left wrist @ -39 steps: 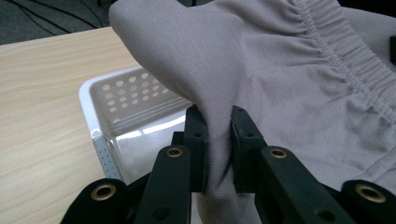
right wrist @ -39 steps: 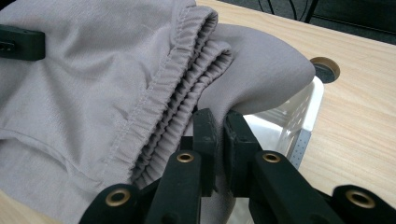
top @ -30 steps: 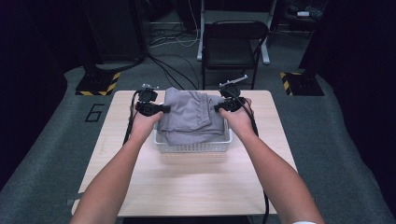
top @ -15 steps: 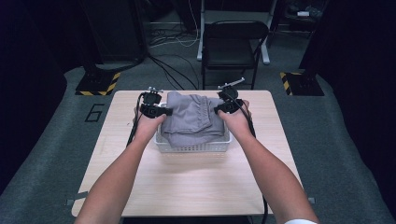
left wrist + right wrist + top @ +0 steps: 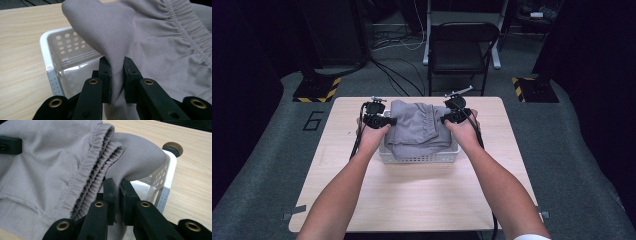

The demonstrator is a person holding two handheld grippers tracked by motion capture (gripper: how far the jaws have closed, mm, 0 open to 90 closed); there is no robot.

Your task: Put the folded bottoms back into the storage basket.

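Over table (image 5: 362, 200), outstretched forearms level both tools, left tool (image 5: 388, 121) and right tool (image 5: 446, 119) pinching grey garment (image 5: 419, 130).

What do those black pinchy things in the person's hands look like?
Each gripper, the left gripper and the right gripper, is black, with two flat jaws on bars joined by brass-ringed pivots. A black cable trails from the left one. The forearms are bare; a white sleeve peeks in.

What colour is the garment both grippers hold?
Plain grey garment, clearest in the left gripper view.
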